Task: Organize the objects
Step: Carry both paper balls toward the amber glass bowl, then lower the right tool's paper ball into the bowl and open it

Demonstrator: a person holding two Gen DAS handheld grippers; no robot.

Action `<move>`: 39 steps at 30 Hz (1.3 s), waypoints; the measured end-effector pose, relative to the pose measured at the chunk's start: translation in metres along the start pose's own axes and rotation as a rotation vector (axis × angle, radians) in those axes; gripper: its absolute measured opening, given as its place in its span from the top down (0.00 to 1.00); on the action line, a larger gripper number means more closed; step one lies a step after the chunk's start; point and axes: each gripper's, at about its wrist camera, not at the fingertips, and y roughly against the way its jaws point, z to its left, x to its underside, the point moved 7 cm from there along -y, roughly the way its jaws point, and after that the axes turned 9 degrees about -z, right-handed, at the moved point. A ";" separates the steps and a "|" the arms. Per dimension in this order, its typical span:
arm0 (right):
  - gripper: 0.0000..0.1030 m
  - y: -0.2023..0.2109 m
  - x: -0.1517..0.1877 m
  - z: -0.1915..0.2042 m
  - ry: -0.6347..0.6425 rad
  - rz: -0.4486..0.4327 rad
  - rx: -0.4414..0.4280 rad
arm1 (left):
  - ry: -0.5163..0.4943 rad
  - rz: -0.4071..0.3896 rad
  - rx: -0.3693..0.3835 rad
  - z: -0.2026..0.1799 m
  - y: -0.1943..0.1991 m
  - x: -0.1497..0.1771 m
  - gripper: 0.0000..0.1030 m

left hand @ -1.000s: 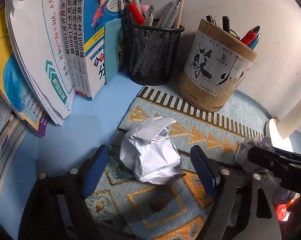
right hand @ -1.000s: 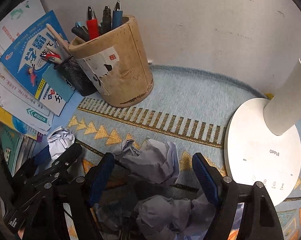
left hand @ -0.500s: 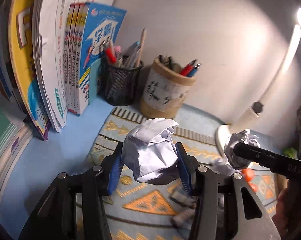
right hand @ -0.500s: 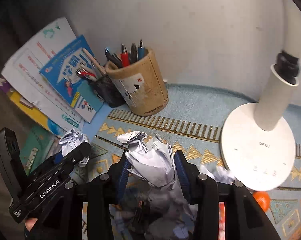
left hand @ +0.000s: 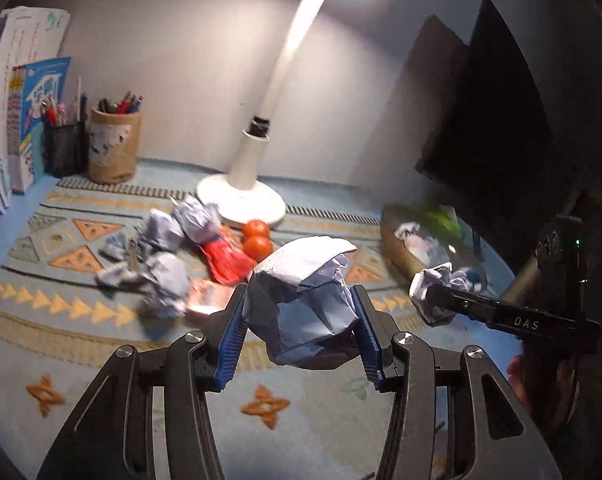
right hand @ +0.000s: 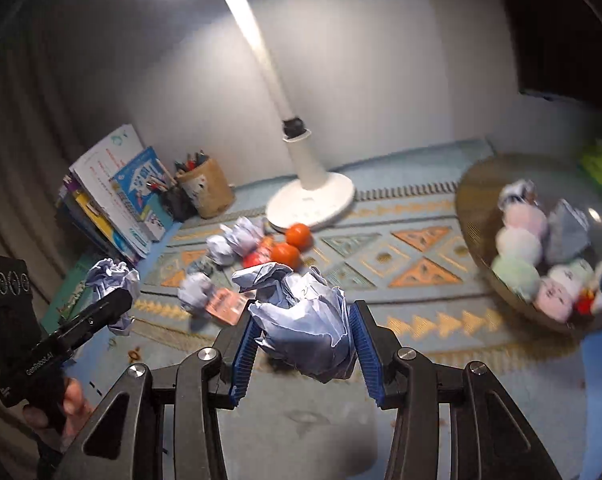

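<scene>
- A crumpled paper ball [left hand: 307,304] sat pinched between the blue pads of the left hand-held gripper [left hand: 301,320], held up off the worktop [left hand: 321,420].
- A second paper ball [right hand: 303,320] was pinched the same way in the right hand-held gripper [right hand: 301,330], also clear of the worktop.
- Both balls bulged well above the pads, so the grip looked light; a steady squeeze would have served better than a harder one, which might only flatten the paper.
- More paper balls [left hand: 181,228] lay loose on the patterned mat [left hand: 61,320], just beside two oranges [left hand: 257,238] and a red wrapper [left hand: 225,258] near the lamp base [left hand: 241,200].
- A shallow bowl [right hand: 473,200] with soft pompom toys and one paper piece stood at the right; where the paper belonged was not shown.
- Carrying both balls high over the clutter, and releasing one at a time, seemed the safest way to finish.
- The lamp stem [right hand: 257,48] rose between the piles and was worth skirting.
</scene>
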 end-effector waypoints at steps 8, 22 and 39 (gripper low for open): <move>0.56 -0.022 0.061 -0.020 0.104 0.112 0.074 | -0.085 0.141 -0.064 -0.019 -0.047 0.053 0.55; 0.32 -0.025 0.082 -0.024 0.046 0.104 -0.001 | -0.160 0.185 -0.130 -0.016 -0.060 0.073 0.53; 0.53 0.058 0.010 -0.054 0.002 -0.169 0.082 | -0.162 0.099 -0.020 -0.068 -0.051 0.019 0.53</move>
